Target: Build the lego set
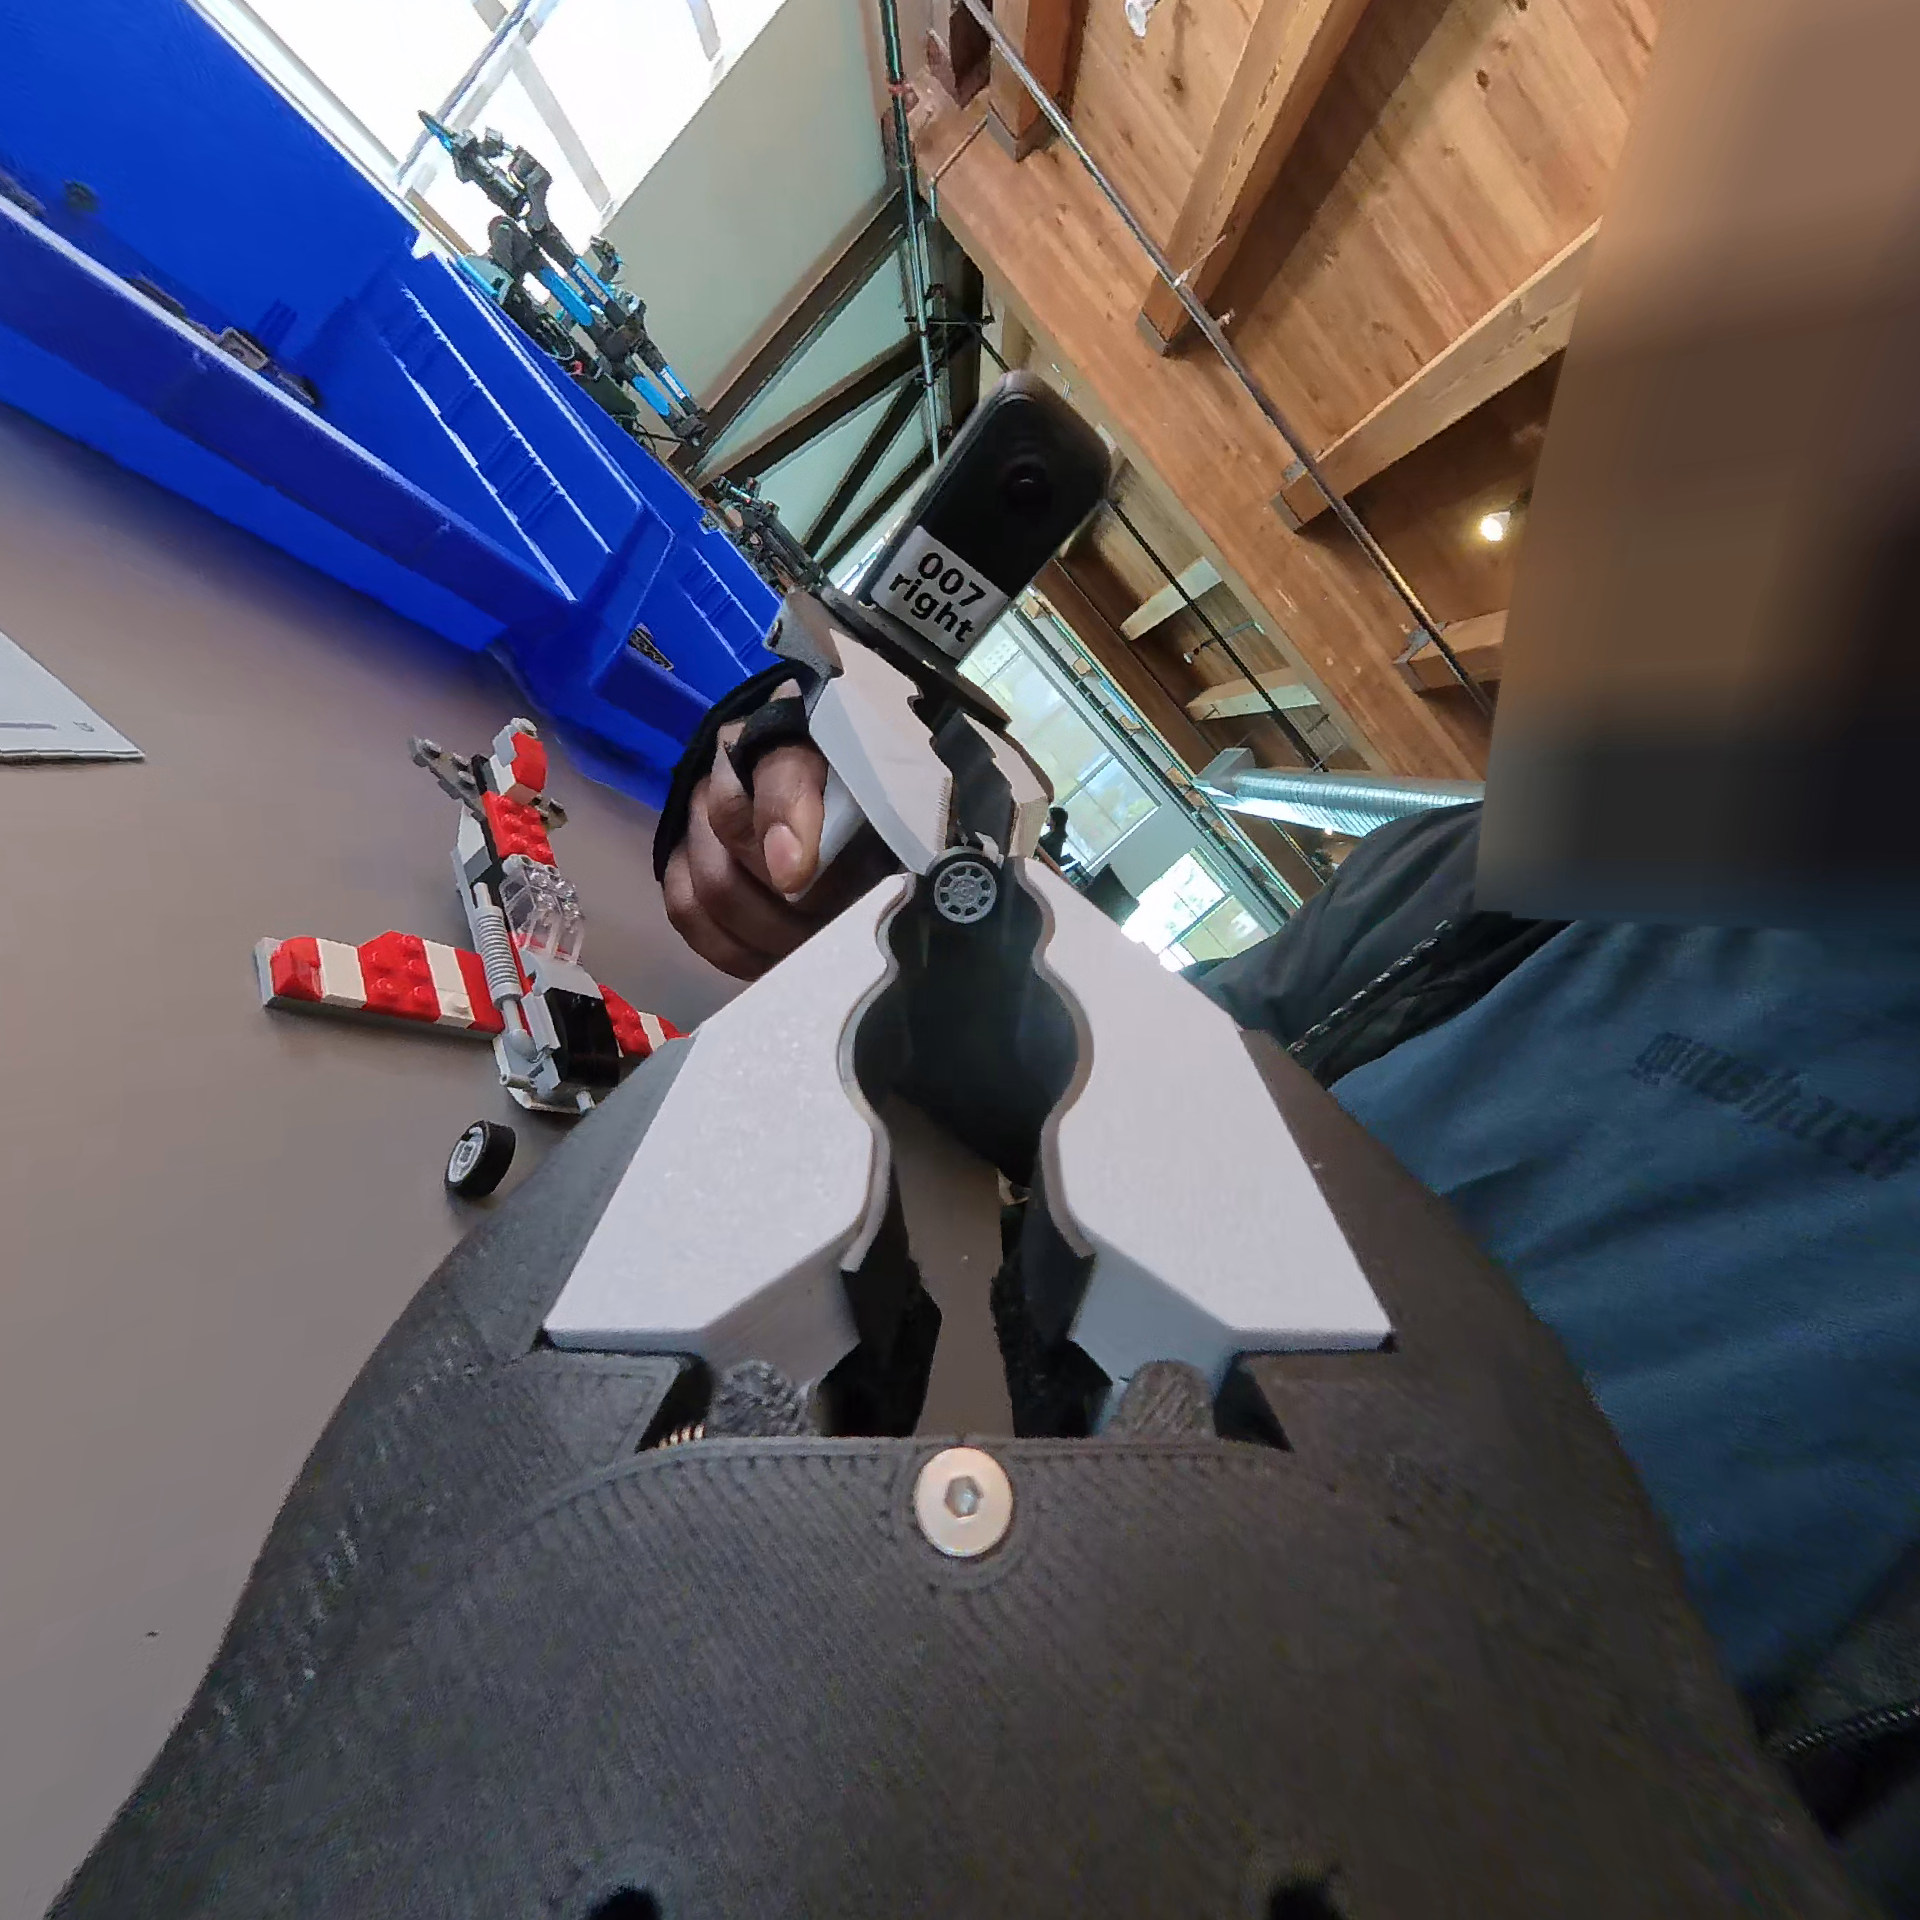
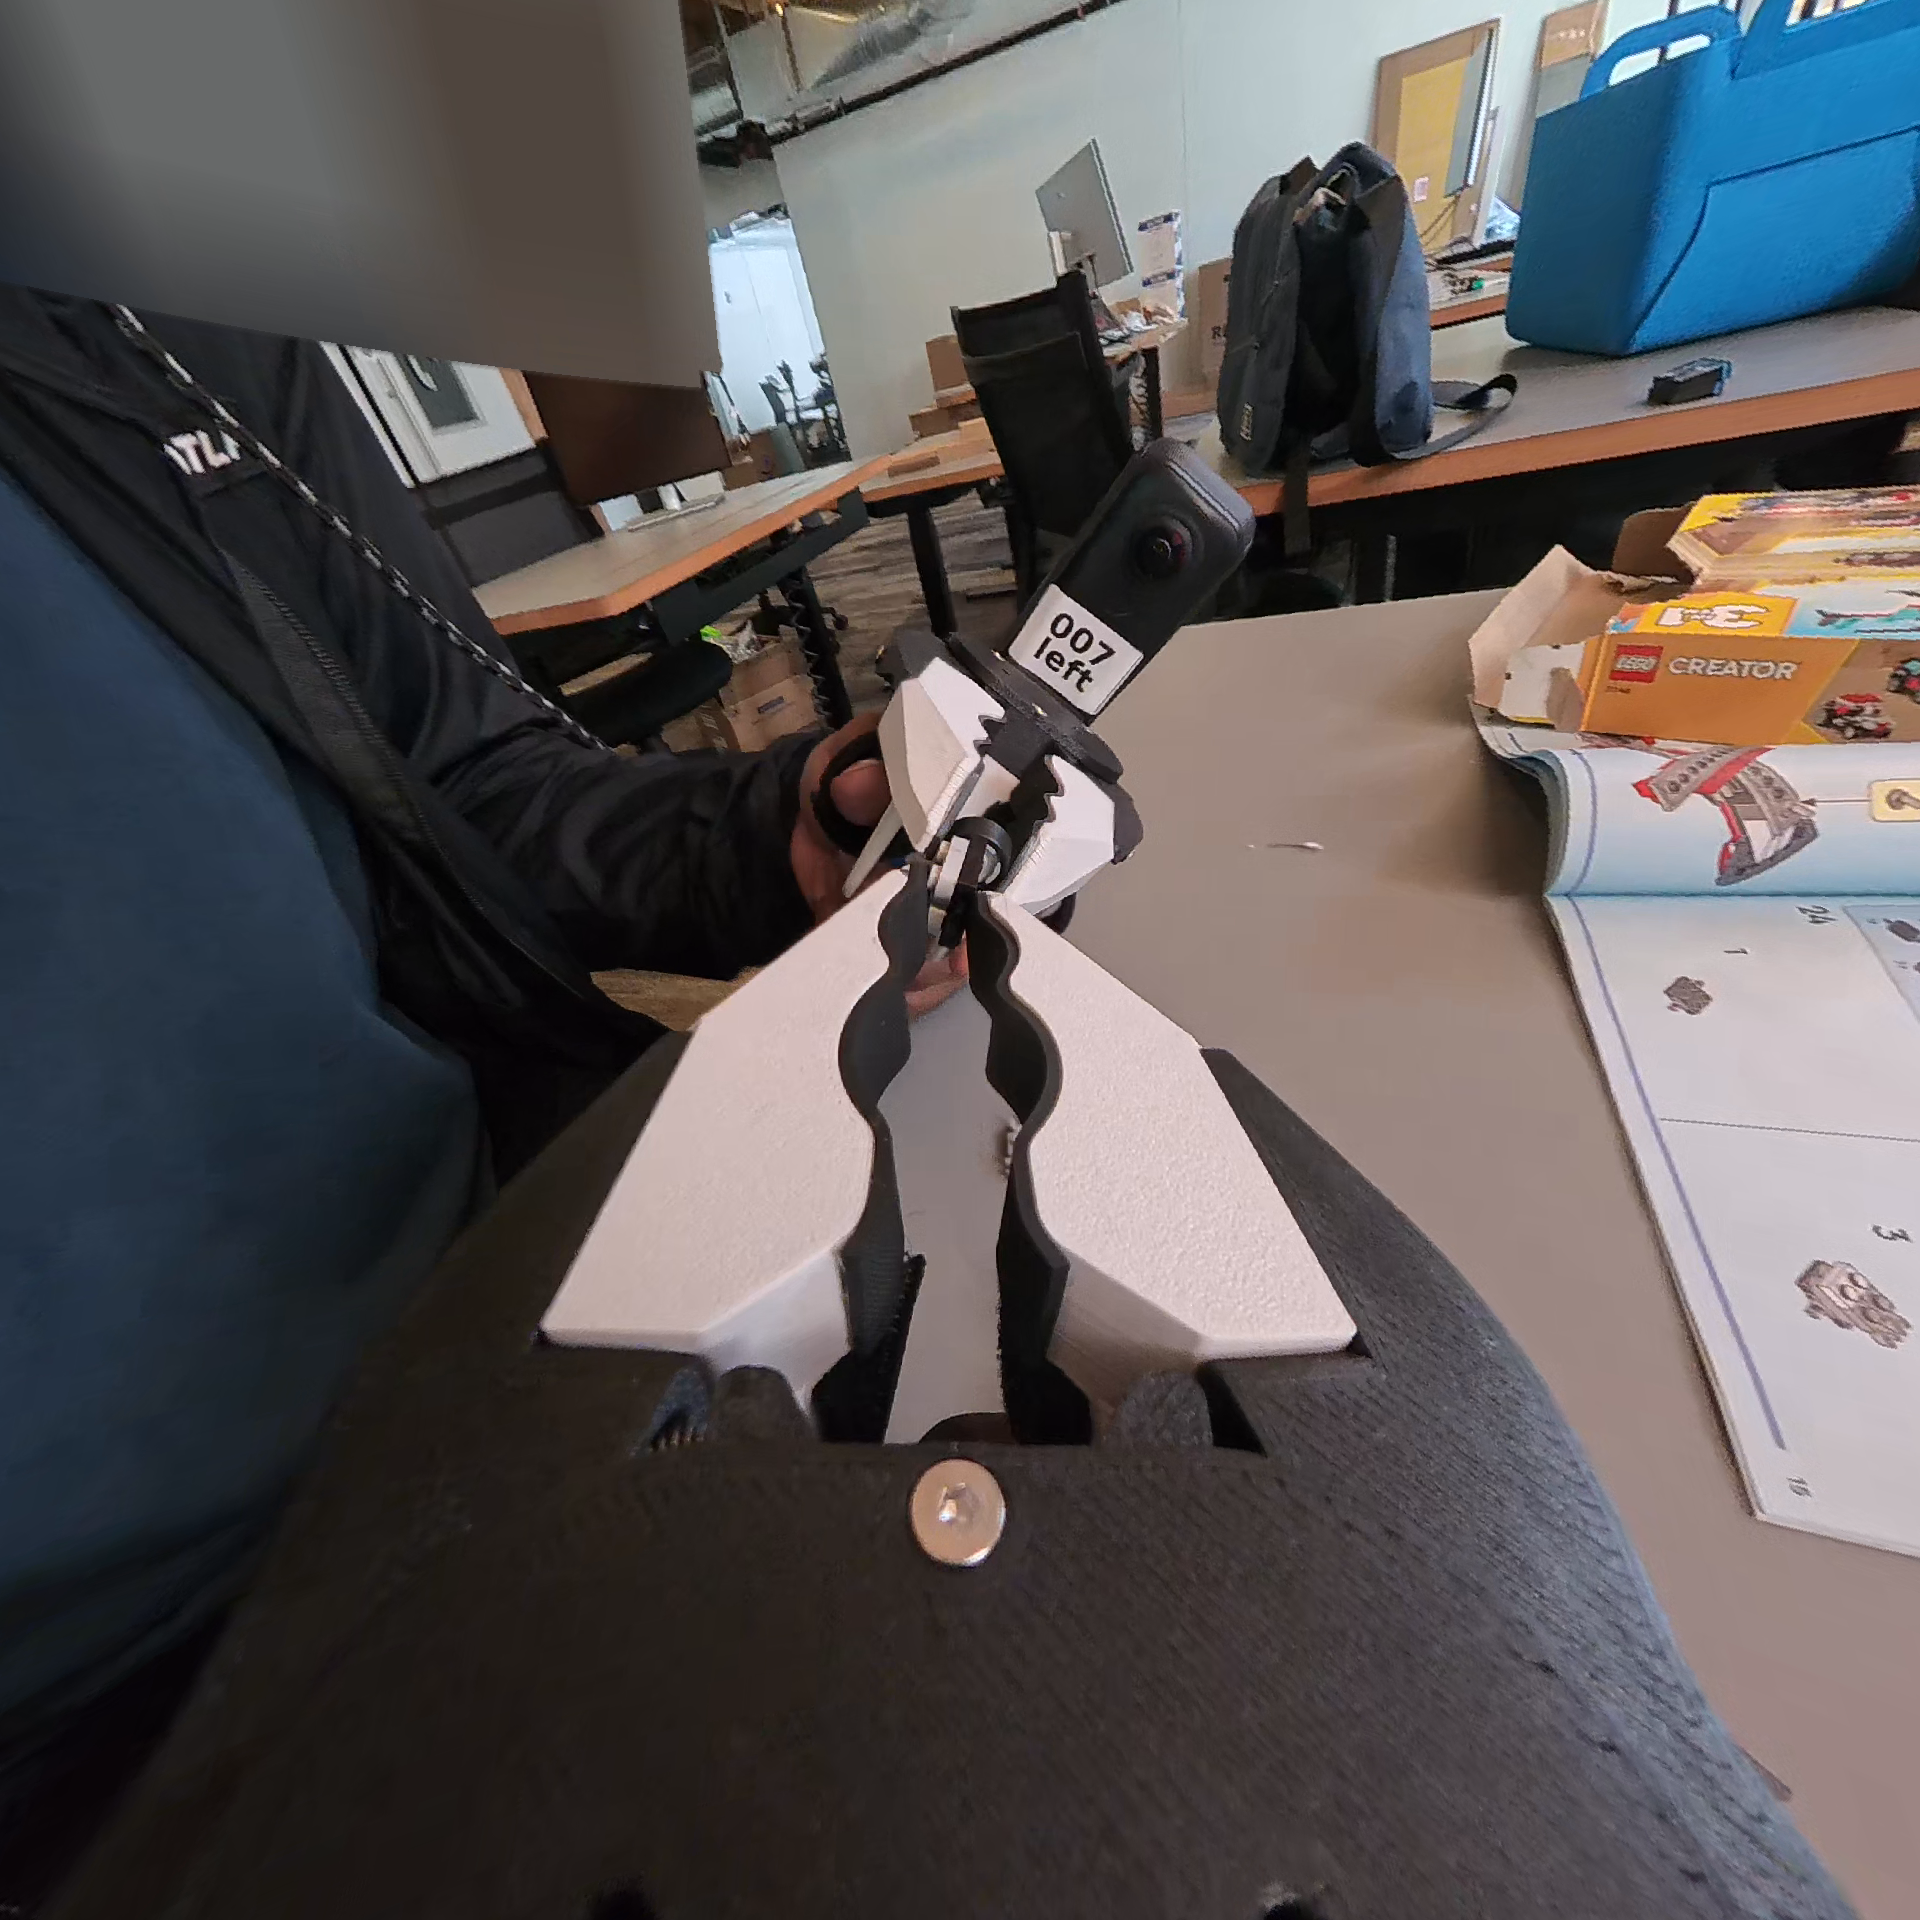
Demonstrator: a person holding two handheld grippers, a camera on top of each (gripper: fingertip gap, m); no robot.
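White printed fingers of the left gripper (image 1: 961,906) are pinched narrow on a small wheel with a grey spoked hub and black tyre (image 1: 966,890), held up in the air in front of the person's blue jacket. Right gripper (image 2: 945,916) meets it tip to tip, jaws likewise nearly closed on a small light-grey piece (image 2: 943,889) that touches the wheel. Cannot tell what kind of piece it is: too small.

Judgement: the two parts are being mated in mid-air, one tool bracing while the other pushes. Lifting them clear of the table gives both tools room to line up.

Rest of the set is on the dark brown matte tabletop (image 1: 208,1299):
- red, white and grey brick aeroplane, partly built (image 1: 499,935), lying flat
- second loose black-tyred wheel (image 1: 480,1155), just beside it, so wheels are probably the step in hand
- open paper instruction booklet (image 2: 1714,1039), with the torn-open yellow cardboard box (image 2: 1745,665) behind it

Room: blue plastic bins (image 1: 312,364) at the table's far edge, neighbouring desks with a dark backpack (image 2: 1320,312) and a blue felt tote (image 2: 1714,208), and a timber-beam ceiling (image 1: 1299,208).
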